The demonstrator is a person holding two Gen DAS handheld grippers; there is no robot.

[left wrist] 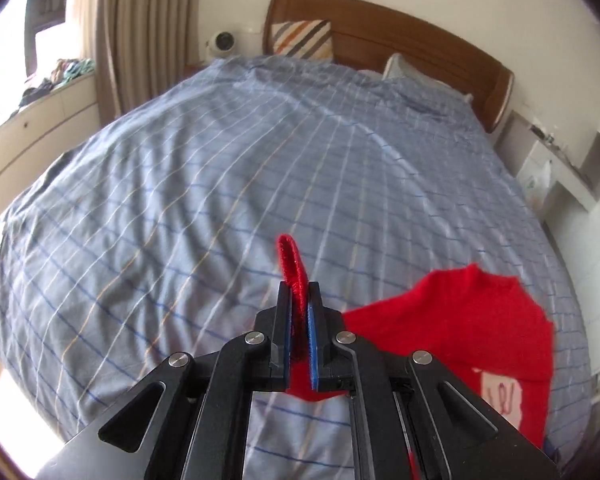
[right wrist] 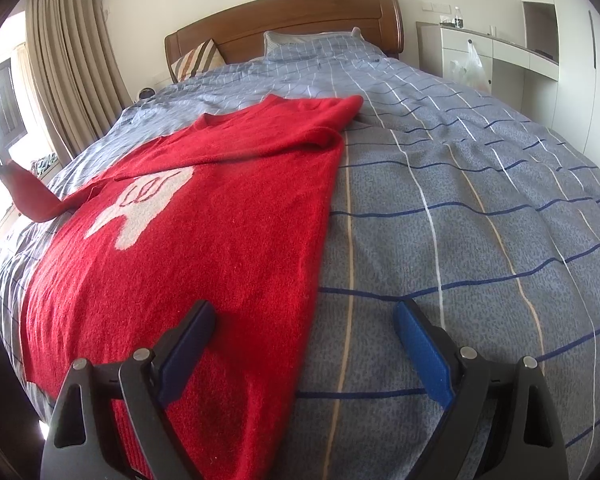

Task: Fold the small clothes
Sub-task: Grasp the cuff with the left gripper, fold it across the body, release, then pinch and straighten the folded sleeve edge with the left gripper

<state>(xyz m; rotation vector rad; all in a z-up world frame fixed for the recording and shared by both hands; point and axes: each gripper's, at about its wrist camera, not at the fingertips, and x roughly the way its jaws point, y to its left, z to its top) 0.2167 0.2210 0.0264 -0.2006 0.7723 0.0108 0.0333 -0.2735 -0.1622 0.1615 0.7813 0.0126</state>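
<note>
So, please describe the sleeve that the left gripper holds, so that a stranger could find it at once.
On the blue checked bedcover lies a red sweater with a white figure on its chest. Its left sleeve rises off the cover, pinched in the left gripper. The other sleeve lies folded flat across the sweater.

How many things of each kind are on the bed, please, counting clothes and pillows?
Sweaters: 1, red, its sleeve pinched in the left tool
Striped pillows: 1
Blue checked pillows: 1
Total: 3, all on the bed
</note>
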